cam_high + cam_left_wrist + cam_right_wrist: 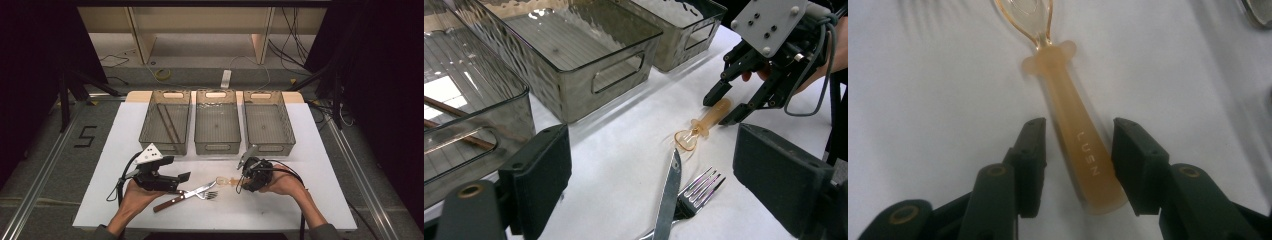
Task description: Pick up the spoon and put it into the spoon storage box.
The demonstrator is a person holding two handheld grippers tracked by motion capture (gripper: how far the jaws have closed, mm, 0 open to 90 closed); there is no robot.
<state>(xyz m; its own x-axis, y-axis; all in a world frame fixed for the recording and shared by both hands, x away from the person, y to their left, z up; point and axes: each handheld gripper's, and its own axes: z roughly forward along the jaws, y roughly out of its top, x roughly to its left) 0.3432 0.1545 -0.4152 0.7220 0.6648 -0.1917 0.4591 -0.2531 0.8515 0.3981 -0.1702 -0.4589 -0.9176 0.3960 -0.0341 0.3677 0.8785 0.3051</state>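
With the right claw parted around the handle of the translucent amber plastic spoon on the white table, pads not yet pressing, the slick tapered handle may squirt sideways toward the steel fork; the left claw hangs released.

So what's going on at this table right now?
A person works with a gripper in each hand at a white table that carries three clear bins. The right gripper straddles the handle of an amber spoon lying on the table, with small gaps at both pads, so nothing is gripped yet. The left gripper hovers open near a knife and fork lying crossed. The left bin holds brown sticks, perhaps chopsticks.
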